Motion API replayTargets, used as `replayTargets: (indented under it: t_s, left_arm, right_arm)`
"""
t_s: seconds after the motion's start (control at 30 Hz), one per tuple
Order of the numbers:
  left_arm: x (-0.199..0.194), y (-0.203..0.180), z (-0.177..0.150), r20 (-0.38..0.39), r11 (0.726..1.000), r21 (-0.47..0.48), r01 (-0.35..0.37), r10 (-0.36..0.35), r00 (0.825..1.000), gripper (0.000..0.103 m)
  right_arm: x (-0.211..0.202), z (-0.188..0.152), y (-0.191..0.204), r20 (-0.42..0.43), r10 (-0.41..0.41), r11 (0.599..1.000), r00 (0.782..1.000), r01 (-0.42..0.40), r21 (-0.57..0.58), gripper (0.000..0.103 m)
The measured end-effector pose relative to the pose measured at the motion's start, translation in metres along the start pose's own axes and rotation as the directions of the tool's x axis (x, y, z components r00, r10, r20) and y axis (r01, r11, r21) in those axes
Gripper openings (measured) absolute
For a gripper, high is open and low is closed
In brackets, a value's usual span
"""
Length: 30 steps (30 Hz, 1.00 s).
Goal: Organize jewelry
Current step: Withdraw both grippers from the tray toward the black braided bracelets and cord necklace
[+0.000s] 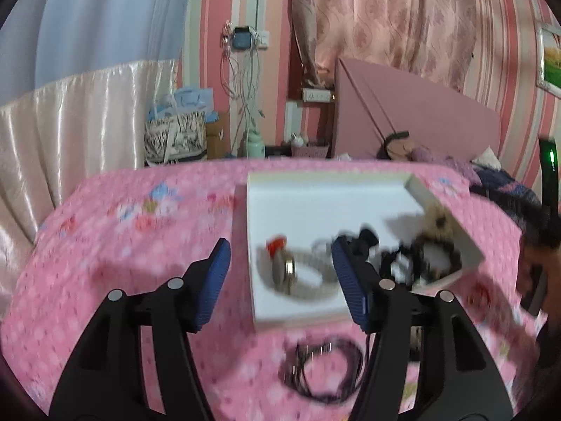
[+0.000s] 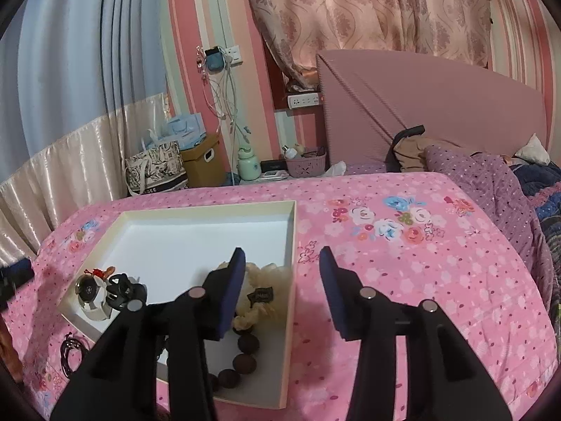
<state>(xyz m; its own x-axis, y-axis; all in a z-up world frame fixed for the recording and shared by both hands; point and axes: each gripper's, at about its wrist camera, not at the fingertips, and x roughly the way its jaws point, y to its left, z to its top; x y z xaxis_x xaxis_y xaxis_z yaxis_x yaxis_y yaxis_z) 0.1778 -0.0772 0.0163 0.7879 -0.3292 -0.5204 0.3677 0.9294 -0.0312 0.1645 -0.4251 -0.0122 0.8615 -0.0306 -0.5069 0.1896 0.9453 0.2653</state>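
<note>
Pink flowered bedspread (image 2: 403, 263) under everything. On it, shallow white box (image 2: 196, 235), holding a watch (image 2: 92, 294), cream scrunchie (image 2: 266, 280) and dark bead bracelet (image 2: 242, 354). Black cord (image 1: 326, 372) coiled on the spread just outside the box. Left gripper (image 1: 280, 259) spread, nothing between. Right gripper (image 2: 282, 263) spread, likewise empty.

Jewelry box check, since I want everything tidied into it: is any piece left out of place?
Yes. A dark cord necklace lies coiled on the pink bedspread, outside the white box near its front corner. The watch, bead bracelet and other pieces are inside. Both grippers are open and empty.
</note>
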Motion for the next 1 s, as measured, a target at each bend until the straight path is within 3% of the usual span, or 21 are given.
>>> replayTargets:
  t_s: [0.13,0.2,0.23,0.33,0.47,0.7,0.87,1.0]
  left_arm:
    - [-0.004,0.010,-0.024,0.054,0.999,-0.012,-0.035,0.036,0.998,0.062]
    - [0.000,0.016,-0.025,0.025,0.999,-0.032,-0.036,0.037,0.999,0.063]
    - [-0.001,0.019,-0.025,0.034,0.999,-0.038,-0.030,0.032,0.999,0.069]
    - [0.009,0.018,-0.028,0.030,0.997,-0.012,-0.077,0.077,0.997,0.072]
    - [0.015,0.016,-0.033,-0.016,0.999,-0.031,-0.030,0.030,0.999,0.072]
    - [0.003,0.013,-0.033,-0.005,0.999,-0.032,-0.039,0.039,0.999,0.072]
    - [0.001,0.016,-0.033,-0.018,0.998,-0.037,-0.055,0.054,0.998,0.072]
    - [-0.002,0.015,-0.040,-0.051,0.996,-0.043,-0.073,0.071,0.996,0.072]
  right_arm:
    - [-0.002,0.000,0.002,0.005,-0.012,1.000,1.000,0.012,-0.014,0.049]
    - [-0.003,-0.001,0.005,0.006,-0.022,0.999,1.000,0.022,-0.028,0.049]
    - [-0.002,-0.002,0.007,-0.002,-0.030,0.999,1.000,0.030,-0.040,0.049]
    - [-0.005,0.000,0.016,-0.002,-0.030,0.998,1.000,0.030,-0.058,0.049]
    - [-0.017,-0.002,0.026,-0.015,-0.004,0.999,1.000,0.003,-0.049,0.050]
    - [-0.045,-0.046,0.045,-0.058,0.007,0.997,0.998,-0.011,-0.070,0.053]
    - [-0.055,-0.079,0.055,-0.069,0.089,0.992,0.994,-0.095,-0.087,0.054]
    - [-0.062,-0.083,0.067,-0.063,0.123,0.984,0.990,-0.130,-0.126,0.054]
